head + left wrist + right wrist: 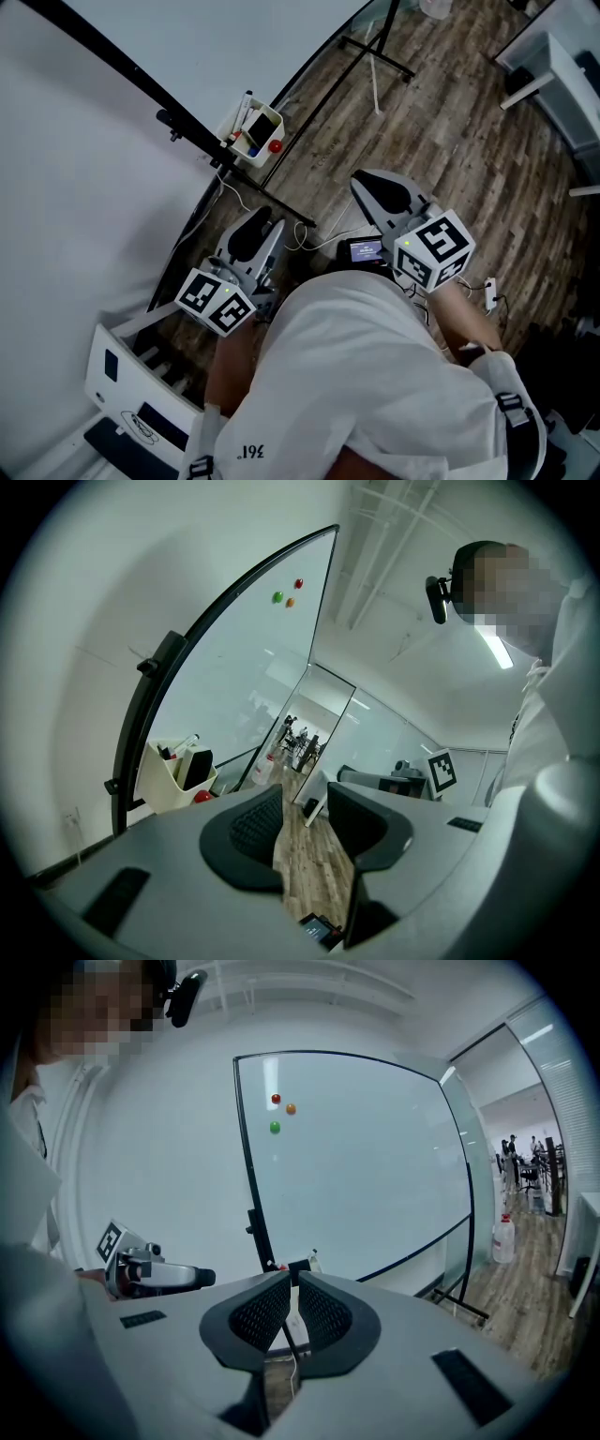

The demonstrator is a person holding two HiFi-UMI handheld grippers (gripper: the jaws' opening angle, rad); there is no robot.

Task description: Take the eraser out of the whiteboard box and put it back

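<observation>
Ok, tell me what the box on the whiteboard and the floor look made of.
Whiteboard box: likely moulded plastic, cream, smooth matte walls, rounded corners. Floor: wood-look planks, grey-brown grain, visible seams; real wood or laminate, cannot tell.

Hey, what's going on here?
A person stands at the whiteboard with a gripper in each hand. The left gripper is open and empty; the right gripper is shut with nothing in it. The eraser sits in the box on the whiteboard's edge, and neither gripper touches it.
</observation>
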